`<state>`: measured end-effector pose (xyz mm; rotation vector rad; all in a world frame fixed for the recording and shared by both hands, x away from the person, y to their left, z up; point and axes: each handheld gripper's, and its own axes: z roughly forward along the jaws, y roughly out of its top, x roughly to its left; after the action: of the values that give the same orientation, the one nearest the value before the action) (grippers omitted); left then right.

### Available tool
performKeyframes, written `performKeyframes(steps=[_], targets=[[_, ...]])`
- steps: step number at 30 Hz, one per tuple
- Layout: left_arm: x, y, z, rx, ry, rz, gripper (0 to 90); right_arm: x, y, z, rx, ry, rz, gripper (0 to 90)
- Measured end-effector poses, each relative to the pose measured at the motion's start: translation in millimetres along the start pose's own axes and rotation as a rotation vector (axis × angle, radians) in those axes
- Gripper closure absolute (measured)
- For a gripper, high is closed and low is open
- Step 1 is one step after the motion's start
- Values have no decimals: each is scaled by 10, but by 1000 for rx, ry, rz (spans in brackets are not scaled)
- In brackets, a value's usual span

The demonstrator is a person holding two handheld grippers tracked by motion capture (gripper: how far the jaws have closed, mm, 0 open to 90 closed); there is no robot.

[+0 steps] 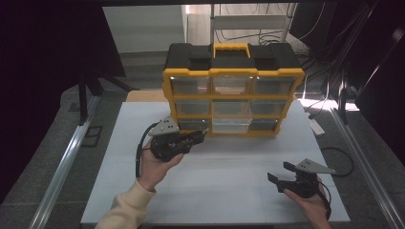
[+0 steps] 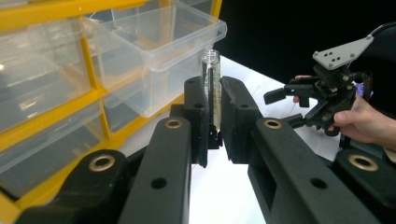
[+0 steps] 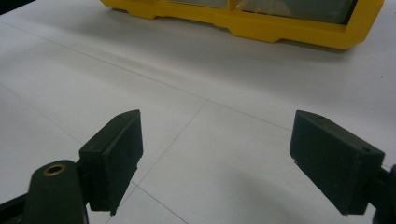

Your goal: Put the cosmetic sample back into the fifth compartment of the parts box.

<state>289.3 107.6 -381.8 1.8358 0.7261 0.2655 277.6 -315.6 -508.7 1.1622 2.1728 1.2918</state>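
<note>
At the far edge of the white table (image 1: 215, 191) stands a yellow and black drawer organiser (image 1: 233, 90) with clear plastic drawers in three rows, a yellow carry handle on its top; the middle drawer of the lower rows (image 1: 231, 119) is pulled out toward the near side. Just left of that open drawer, the left gripper (image 1: 203, 136) is held by a hand (image 1: 154, 169) in a cream sleeve, its tips close to the organiser's bottom left corner. Seen along its own jaws, the left gripper (image 2: 214, 105) is clamped on a small clear glass vial (image 2: 211, 88), which stands upright between the two black pads with its open mouth rising above them, the pulled-out drawer (image 2: 159, 56) just beyond it. Over at the near right of the table, well apart from the organiser, the right gripper (image 1: 282, 172) rests in the other hand (image 1: 313, 205) with its jaws spread wide and nothing between them, the right gripper (image 3: 215, 158) pointing across bare table toward the organiser's yellow base (image 3: 261, 25)
</note>
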Motion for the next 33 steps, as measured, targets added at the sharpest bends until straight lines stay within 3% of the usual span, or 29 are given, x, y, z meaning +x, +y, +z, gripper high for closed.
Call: performKeyframes(steps=[8, 33], targets=[[17, 149, 52, -8, -4, 9, 808, -8, -7, -12, -6, -5, 6, 176], [35, 377, 288, -11, 5, 33, 808, -5, -7, -12, -6, 1, 8, 176]])
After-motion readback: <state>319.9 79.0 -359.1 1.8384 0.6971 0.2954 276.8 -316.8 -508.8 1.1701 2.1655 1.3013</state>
